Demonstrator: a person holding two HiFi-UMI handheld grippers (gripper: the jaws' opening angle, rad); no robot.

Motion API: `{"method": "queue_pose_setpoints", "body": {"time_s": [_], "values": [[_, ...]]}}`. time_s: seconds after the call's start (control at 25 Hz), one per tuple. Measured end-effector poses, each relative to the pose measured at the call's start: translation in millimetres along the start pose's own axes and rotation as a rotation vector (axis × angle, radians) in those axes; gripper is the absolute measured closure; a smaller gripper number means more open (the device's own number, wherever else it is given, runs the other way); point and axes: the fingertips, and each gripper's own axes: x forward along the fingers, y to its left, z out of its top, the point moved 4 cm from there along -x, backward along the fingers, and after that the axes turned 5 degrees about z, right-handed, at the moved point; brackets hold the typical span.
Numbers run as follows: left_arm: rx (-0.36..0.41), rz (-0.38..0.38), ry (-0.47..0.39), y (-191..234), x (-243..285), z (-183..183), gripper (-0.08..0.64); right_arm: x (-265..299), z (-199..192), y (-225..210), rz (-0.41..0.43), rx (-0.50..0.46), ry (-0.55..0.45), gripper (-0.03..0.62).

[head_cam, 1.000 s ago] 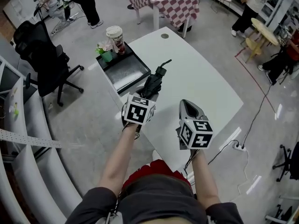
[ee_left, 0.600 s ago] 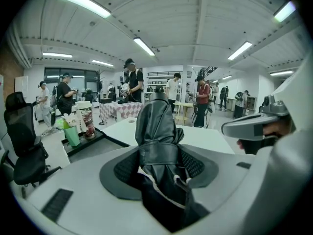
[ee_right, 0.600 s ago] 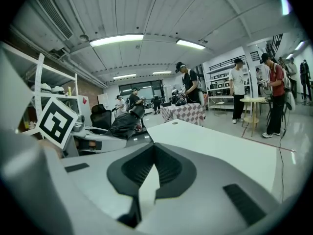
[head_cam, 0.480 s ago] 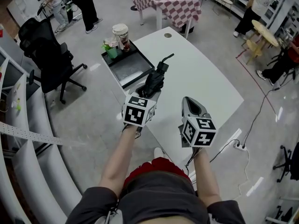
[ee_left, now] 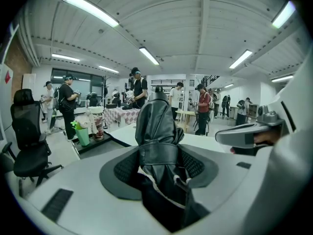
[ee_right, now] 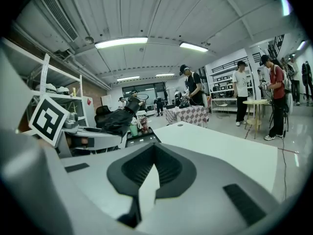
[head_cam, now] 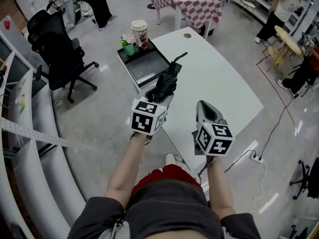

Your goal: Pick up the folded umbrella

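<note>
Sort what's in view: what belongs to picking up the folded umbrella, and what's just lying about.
Belongs to the job:
- folded umbrella, clamped in the left tongs

Just lying about:
- right tongs, shut and empty
- white table
- black tray with a paper cup and a green cup
- office chair
- checkered table

grey shiny floor (head_cam: pixel 99 118). big white table (head_cam: pixel 224 78) in the middle, black desk chair (head_cam: pixel 55 49) at left, red+white check table (head_cam: pixel 194 4) at back. long lights (ee_left: pixel 90 9) on white ceiling (ee_left: pixel 195 28).
</note>
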Motion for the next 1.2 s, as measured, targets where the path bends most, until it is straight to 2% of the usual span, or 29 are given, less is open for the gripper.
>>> {"method": "queue_pose_setpoints", "body": {"time_s": [0.52, 1.2], "values": [[-0.034, 0.041, -0.075, 6, -59, 1, 0.342, -13, -2, 38, 0.05, -0.021, -0.015, 0.574], [-0.089, 0.088, -0.154, 9, -112, -4, 0.342, -28, -1, 56, 0.086, -0.044, -0.038, 0.574]]}}
